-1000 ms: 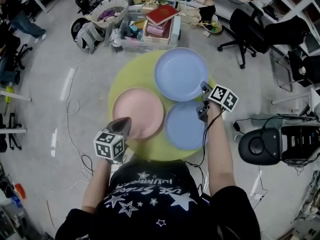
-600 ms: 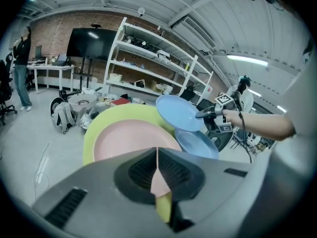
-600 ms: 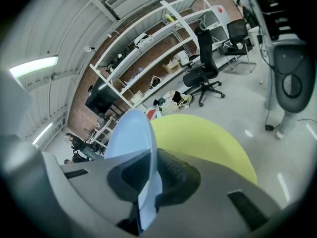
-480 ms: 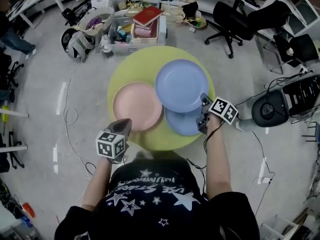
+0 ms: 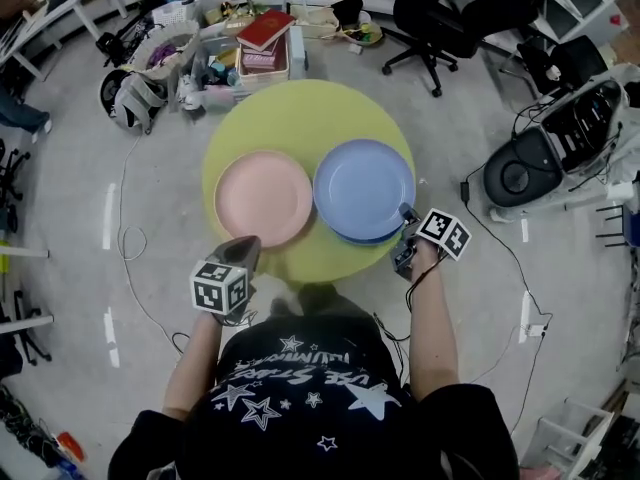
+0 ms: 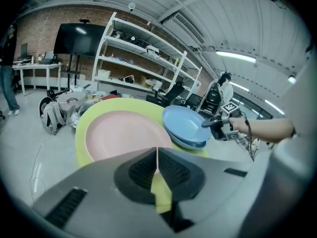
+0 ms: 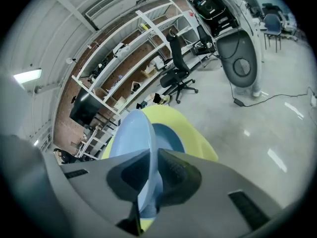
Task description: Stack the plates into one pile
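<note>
Grey pads pressed together on nothing, the left gripper (image 5: 250,242) hangs over the near edge of the yellow-green table (image 5: 300,118), just short of the pink plate (image 5: 264,197). To its right, the right gripper (image 5: 406,213) sits at the near rim of the upper blue plate (image 5: 364,186). The head view does not show its jaws. The right gripper view shows them narrow and just now easing apart, with the rim between them and a sliver of gap on one side. That plate lies on a lower blue plate (image 5: 366,239); the left gripper view shows the two stacked edges side-on. Beyond the table stand crates of books (image 5: 262,43) and an office chair (image 5: 432,20).
</note>
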Action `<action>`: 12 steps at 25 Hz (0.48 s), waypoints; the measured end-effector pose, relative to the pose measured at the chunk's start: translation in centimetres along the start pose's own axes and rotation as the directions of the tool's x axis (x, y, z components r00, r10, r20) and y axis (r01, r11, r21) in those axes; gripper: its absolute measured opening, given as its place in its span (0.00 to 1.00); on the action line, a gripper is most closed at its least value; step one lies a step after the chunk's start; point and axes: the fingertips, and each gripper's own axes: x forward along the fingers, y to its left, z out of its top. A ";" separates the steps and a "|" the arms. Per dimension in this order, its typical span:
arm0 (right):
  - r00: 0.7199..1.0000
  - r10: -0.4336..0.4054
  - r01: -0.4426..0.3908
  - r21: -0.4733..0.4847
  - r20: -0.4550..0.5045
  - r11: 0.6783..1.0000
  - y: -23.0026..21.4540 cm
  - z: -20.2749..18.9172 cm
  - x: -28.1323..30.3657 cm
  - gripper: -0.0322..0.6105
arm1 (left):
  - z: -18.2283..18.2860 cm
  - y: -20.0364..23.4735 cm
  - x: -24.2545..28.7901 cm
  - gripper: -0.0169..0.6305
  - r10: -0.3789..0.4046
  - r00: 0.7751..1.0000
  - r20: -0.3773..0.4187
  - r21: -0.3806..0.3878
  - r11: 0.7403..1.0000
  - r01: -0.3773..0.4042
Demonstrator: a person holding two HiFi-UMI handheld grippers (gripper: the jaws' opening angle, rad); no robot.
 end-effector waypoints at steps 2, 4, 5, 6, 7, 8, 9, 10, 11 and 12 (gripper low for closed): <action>1.000 -0.030 0.029 0.012 0.008 0.999 -1.2 -0.7 -0.7 0.11 | -0.6 -0.3 -0.2 0.06 -0.007 1.000 -0.006 0.002 1.000 0.007; 0.998 -0.056 0.056 0.031 0.015 0.998 -2.3 -1.4 -1.2 0.11 | -1.2 -0.5 -0.6 0.06 -0.013 1.000 -0.015 0.005 1.000 0.013; 0.998 -0.066 0.065 0.040 0.016 0.997 -2.7 -1.7 -1.4 0.11 | -1.5 -0.5 -0.7 0.06 -0.016 1.000 -0.019 0.010 1.000 0.016; 0.997 -0.073 0.072 0.051 0.016 0.996 -3.1 -1.9 -1.5 0.11 | -1.7 -0.6 -1.0 0.06 -0.018 1.000 -0.023 0.015 1.000 0.018; 0.997 -0.077 0.076 0.061 0.016 0.995 -3.3 -2.1 -1.5 0.11 | -2.0 -0.7 -1.2 0.06 -0.019 0.999 -0.026 0.019 1.000 0.019; 0.997 -0.082 0.080 0.069 0.016 0.994 -3.5 -2.2 -1.6 0.12 | -2.1 -0.7 -1.3 0.06 -0.020 0.999 -0.027 0.022 1.000 0.021; 0.996 -0.087 0.086 0.072 0.015 0.994 -3.7 -2.4 -1.6 0.12 | -2.3 -0.8 -1.5 0.06 -0.022 0.999 -0.029 0.023 0.999 0.022; 0.996 -0.094 0.093 0.068 0.010 0.993 -3.7 -2.5 -1.5 0.12 | -2.4 -0.8 -1.6 0.06 -0.023 0.999 -0.031 0.024 0.999 0.024; 0.995 -0.103 0.102 0.055 0.003 0.993 -3.7 -2.7 -1.3 0.12 | -2.5 -0.7 -1.7 0.06 -0.024 0.999 -0.034 0.025 0.999 0.025; 0.993 -0.115 0.116 0.031 -0.010 0.993 -3.7 -2.9 -1.1 0.12 | -2.7 -0.7 -1.8 0.06 -0.026 0.999 -0.037 0.026 0.999 0.027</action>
